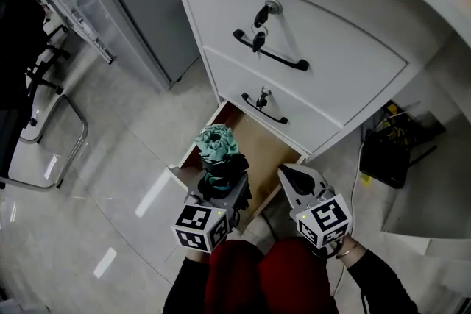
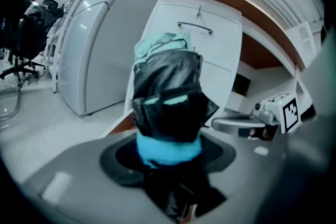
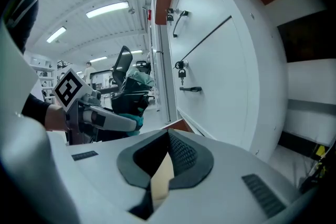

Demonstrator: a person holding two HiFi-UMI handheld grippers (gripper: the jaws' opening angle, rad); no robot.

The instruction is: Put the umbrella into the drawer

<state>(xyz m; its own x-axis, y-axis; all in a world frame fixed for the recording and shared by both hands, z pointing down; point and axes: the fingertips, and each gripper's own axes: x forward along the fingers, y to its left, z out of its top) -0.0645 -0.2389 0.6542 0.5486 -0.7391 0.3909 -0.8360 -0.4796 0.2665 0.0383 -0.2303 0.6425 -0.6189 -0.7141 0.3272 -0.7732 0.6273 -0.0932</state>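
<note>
A folded umbrella (image 1: 218, 151), black with pale teal fabric bunched at its top, stands upright in my left gripper (image 1: 221, 184), whose jaws are shut on its lower part. It hangs over the open bottom drawer (image 1: 259, 151), which has a beige inside. In the left gripper view the umbrella (image 2: 168, 97) fills the middle and hides the fingertips. My right gripper (image 1: 288, 174) is just to the right, over the drawer's front corner, with its jaws together and nothing in them. The right gripper view shows its pads (image 3: 181, 152) meeting at the tips, and the umbrella (image 3: 128, 94) at the left.
Above the open drawer are two shut white drawers, each with a black handle (image 1: 271, 59) and a key in its lock (image 1: 263, 95). A grey cabinet (image 1: 140, 11) stands at the left, a chair frame (image 1: 44, 129) at the far left. A black box with cables (image 1: 386, 154) lies right.
</note>
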